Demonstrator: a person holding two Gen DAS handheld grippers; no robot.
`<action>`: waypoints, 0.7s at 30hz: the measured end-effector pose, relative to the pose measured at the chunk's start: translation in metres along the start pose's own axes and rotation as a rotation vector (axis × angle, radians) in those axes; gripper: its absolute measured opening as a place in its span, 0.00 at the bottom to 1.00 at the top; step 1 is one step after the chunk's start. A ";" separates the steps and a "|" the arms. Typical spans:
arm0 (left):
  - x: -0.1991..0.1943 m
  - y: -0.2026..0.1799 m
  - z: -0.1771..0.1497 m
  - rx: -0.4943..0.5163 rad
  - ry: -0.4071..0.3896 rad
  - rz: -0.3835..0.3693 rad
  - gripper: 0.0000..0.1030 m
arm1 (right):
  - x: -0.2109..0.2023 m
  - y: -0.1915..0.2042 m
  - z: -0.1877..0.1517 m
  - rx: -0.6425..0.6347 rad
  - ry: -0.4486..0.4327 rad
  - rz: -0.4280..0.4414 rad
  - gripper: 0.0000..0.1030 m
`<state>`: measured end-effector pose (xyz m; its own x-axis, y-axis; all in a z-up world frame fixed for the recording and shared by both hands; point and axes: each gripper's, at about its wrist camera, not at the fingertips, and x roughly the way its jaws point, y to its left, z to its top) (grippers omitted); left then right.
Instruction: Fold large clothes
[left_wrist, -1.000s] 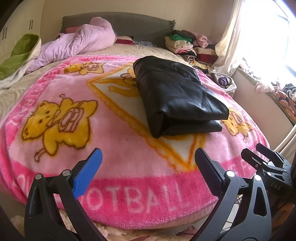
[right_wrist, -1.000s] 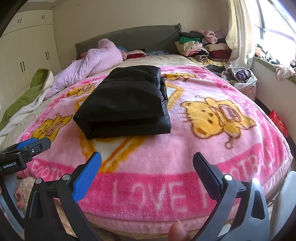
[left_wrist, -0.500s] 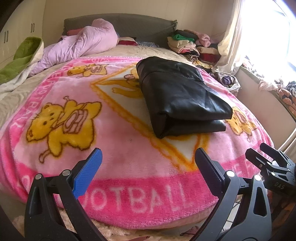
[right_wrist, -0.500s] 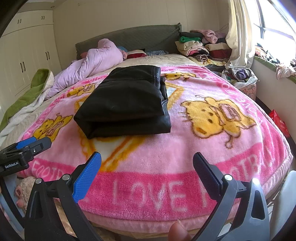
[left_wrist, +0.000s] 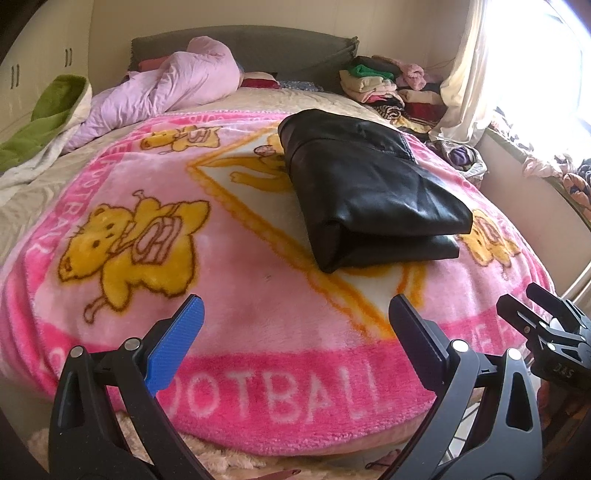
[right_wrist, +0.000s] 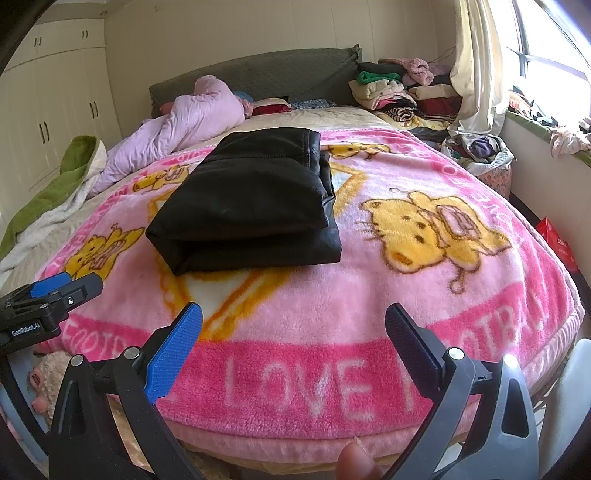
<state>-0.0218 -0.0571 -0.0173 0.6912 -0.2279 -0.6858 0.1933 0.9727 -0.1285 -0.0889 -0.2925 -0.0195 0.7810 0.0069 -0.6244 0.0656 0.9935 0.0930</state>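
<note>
While both grippers hang at the foot of the bed, the black garment (left_wrist: 365, 195) lies folded into a thick rectangle on the pink blanket (left_wrist: 240, 280), over its white and yellow diamond pattern. From the right wrist view the garment (right_wrist: 247, 206) sits left of centre, with a yellow bear print to its right and its folded edge facing the cameras. The left gripper (left_wrist: 295, 332) has its jaws spread wide and holds nothing; it is over the blanket's near border, well apart from the garment. The right gripper (right_wrist: 293, 334) is likewise spread wide and empty, above the border lettering. Each gripper shows at the edge of the other's view, low and to the side. A fingertip (right_wrist: 354, 461) shows at the bottom of the right wrist view. Farther back, a lilac quilt (right_wrist: 184, 125) is bunched near the headboard, and a stack of clothes (right_wrist: 399, 92) sits at the bed's far right corner beside the curtain.
</note>
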 end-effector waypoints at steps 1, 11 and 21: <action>0.000 0.000 0.000 0.000 0.001 0.003 0.91 | 0.000 0.000 0.000 0.001 -0.001 0.000 0.96; 0.001 0.002 0.000 0.000 0.002 0.018 0.91 | 0.000 0.000 0.000 -0.001 0.001 -0.002 0.96; 0.001 0.004 -0.001 -0.004 0.006 0.027 0.91 | 0.001 0.001 -0.001 -0.005 0.002 -0.011 0.96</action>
<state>-0.0208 -0.0538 -0.0188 0.6922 -0.2012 -0.6931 0.1719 0.9787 -0.1124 -0.0891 -0.2910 -0.0208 0.7788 -0.0035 -0.6272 0.0706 0.9941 0.0821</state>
